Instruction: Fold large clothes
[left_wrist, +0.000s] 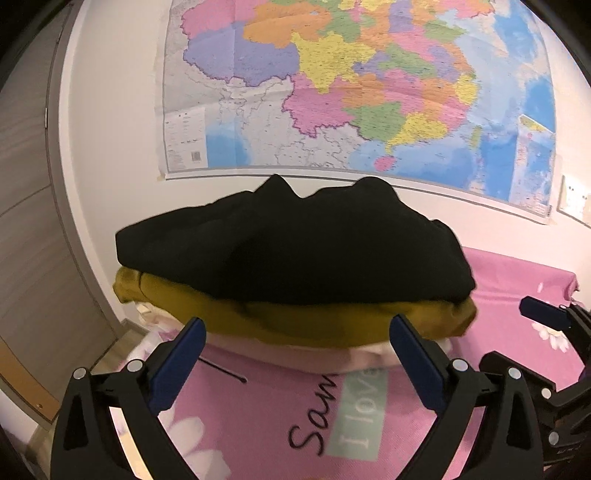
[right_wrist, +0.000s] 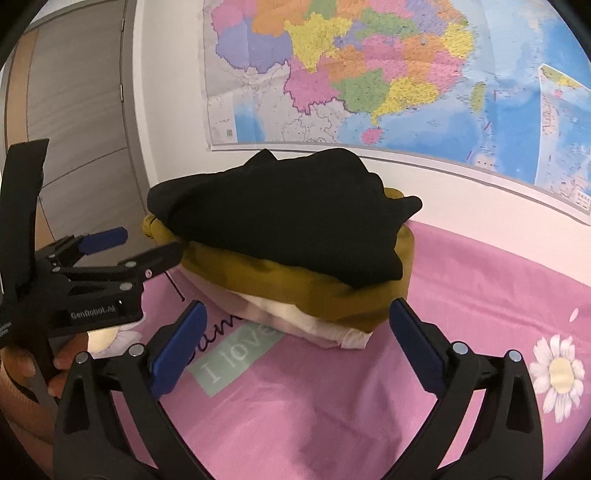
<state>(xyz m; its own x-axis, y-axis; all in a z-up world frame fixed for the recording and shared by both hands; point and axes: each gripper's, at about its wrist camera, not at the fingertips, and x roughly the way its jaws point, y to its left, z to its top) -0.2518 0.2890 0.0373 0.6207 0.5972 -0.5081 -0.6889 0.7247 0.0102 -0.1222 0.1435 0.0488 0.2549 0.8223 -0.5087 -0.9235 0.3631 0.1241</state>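
Note:
A stack of folded clothes lies on a pink flowered bedsheet (left_wrist: 258, 424) against the wall. A black garment (left_wrist: 295, 243) (right_wrist: 288, 218) is on top, over a mustard-yellow one (left_wrist: 258, 321) (right_wrist: 288, 288) and a pale pink-cream one (right_wrist: 295, 317) at the bottom. My left gripper (left_wrist: 297, 325) stands open just in front of the stack with nothing between its blue pads. My right gripper (right_wrist: 298, 308) is also open and empty, close to the stack's front right corner. In the left wrist view the right gripper (left_wrist: 546, 317) shows at the right edge. In the right wrist view the left gripper (right_wrist: 153, 240) shows at the left, held by a hand (right_wrist: 22, 365).
A large coloured map (left_wrist: 351, 92) (right_wrist: 369, 74) hangs on the white wall behind the stack. A grey-brown door (left_wrist: 29, 221) (right_wrist: 81, 129) is at the left, past the bed's edge. A wall socket (left_wrist: 574, 199) sits at the right. A thin dark pin (left_wrist: 221, 369) lies on the sheet.

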